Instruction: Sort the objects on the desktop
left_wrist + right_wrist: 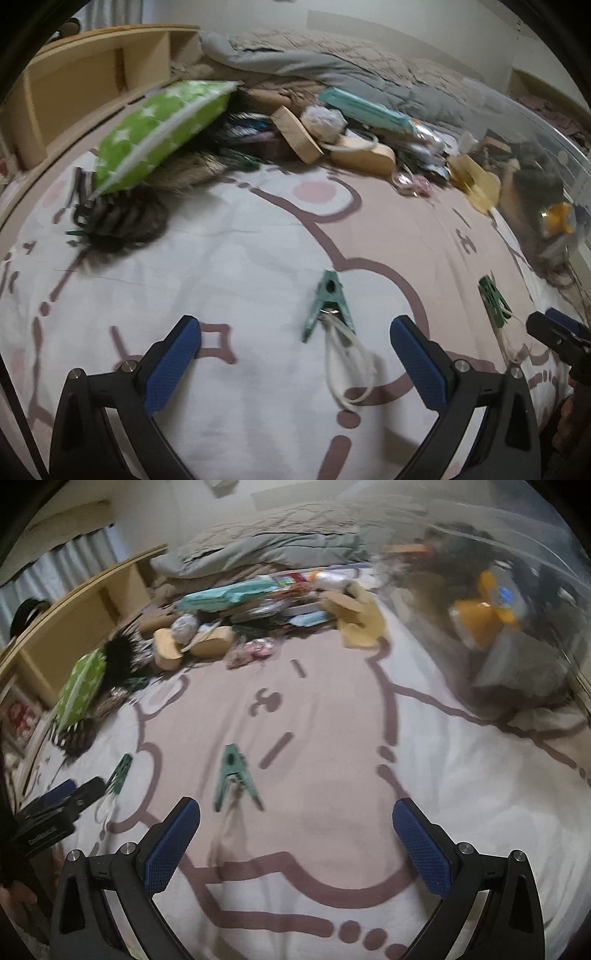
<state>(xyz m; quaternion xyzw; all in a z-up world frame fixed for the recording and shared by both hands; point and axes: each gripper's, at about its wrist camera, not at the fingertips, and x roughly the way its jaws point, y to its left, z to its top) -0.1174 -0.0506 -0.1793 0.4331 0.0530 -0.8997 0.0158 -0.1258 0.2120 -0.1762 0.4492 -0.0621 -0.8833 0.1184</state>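
Observation:
Two green clothespins with white cord loops lie on the pink-and-white bedsheet (236,280). In the left wrist view, one clothespin (328,301) lies just ahead of my open left gripper (295,332), its cord trailing between the blue pads. The other clothespin (494,301) lies to the right, beside my right gripper's tip (554,330). In the right wrist view, a clothespin (234,775) lies ahead of my open right gripper (295,812), left of centre. The second clothespin (120,770) lies by the left gripper (64,805). Neither gripper holds anything.
A green star-patterned pillow (159,129) and dark furry items lie at the left by a wooden shelf (74,96). A pile of boxes, bags and packets (351,136) runs across the back before a grey duvet (332,62). A clear plastic bin (498,609) stands at right.

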